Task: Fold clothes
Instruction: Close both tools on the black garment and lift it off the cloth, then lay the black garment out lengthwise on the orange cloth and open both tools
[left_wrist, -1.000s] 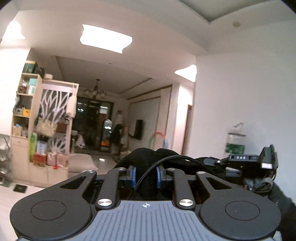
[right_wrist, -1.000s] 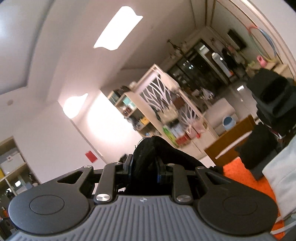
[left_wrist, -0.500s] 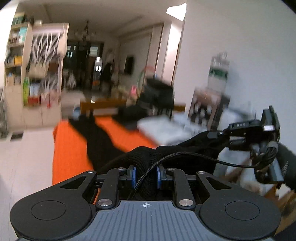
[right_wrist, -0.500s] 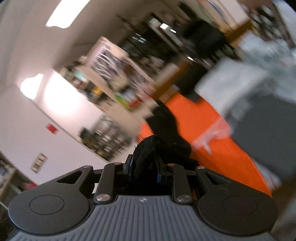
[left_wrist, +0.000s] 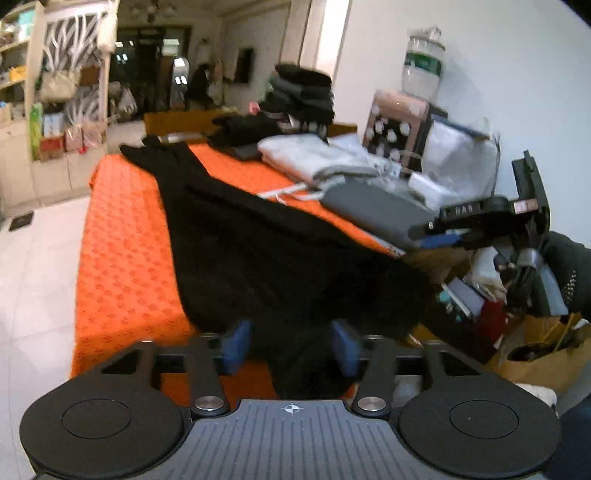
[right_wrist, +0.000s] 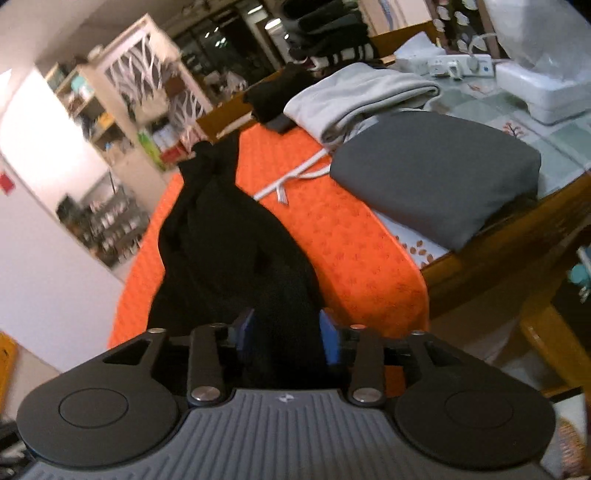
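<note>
Here you are holding a long black garment (left_wrist: 236, 236) stretched over the orange cloth (left_wrist: 122, 266), its near end lying between the parted fingers of both your left gripper (left_wrist: 290, 341) and right gripper (right_wrist: 284, 334)

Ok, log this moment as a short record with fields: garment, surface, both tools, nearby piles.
garment: black garment stretched along the table, near end off the edge
surface: orange cloth
left tool: open, garment between the pads
right tool: open, garment between the pads
nearby piles: folded dark grey item, light grey garment
</note>
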